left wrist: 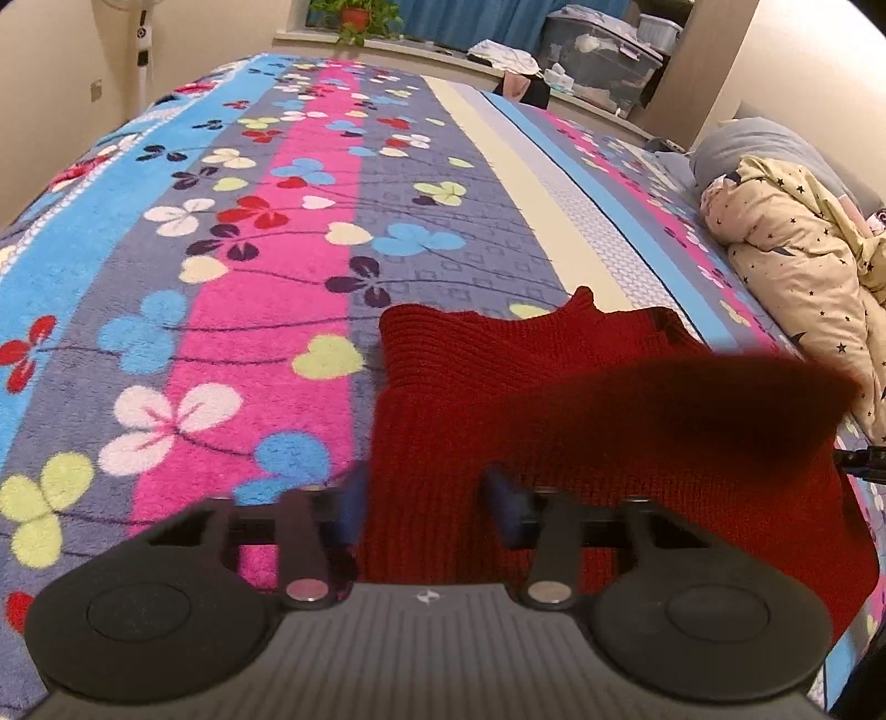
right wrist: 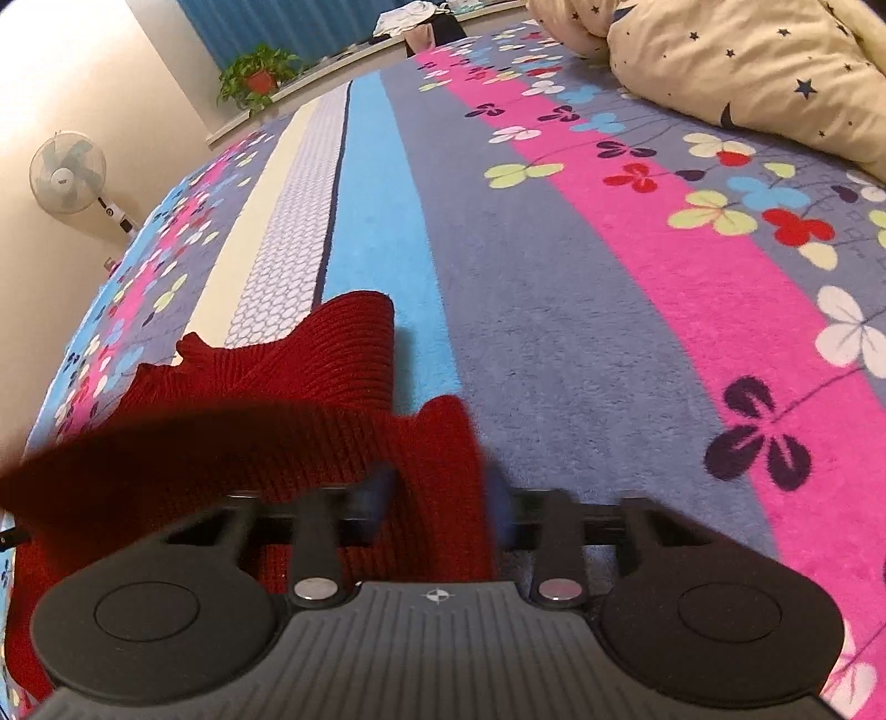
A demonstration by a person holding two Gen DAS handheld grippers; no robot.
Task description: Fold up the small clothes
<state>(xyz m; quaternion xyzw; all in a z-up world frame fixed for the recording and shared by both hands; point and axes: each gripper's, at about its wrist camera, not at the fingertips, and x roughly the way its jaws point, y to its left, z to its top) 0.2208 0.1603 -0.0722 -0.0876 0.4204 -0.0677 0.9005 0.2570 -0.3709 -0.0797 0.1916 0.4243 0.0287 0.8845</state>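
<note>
A small red knitted garment (left wrist: 531,399) lies on the flowered bed blanket (left wrist: 232,266). In the left wrist view my left gripper (left wrist: 426,493) has its blue fingers on either side of the garment's near left edge, with red knit between them. In the right wrist view the same red garment (right wrist: 310,376) sits at lower left, and my right gripper (right wrist: 440,498) has its fingers around the near right edge. A blurred red strip of the hem spans between both grippers, raised off the bed.
A cream star-print quilt (left wrist: 803,266) is bunched at the right side of the bed, also in the right wrist view (right wrist: 747,61). A fan (right wrist: 69,171) stands by the wall. A potted plant (right wrist: 257,77) and storage boxes (left wrist: 603,50) line the windowsill.
</note>
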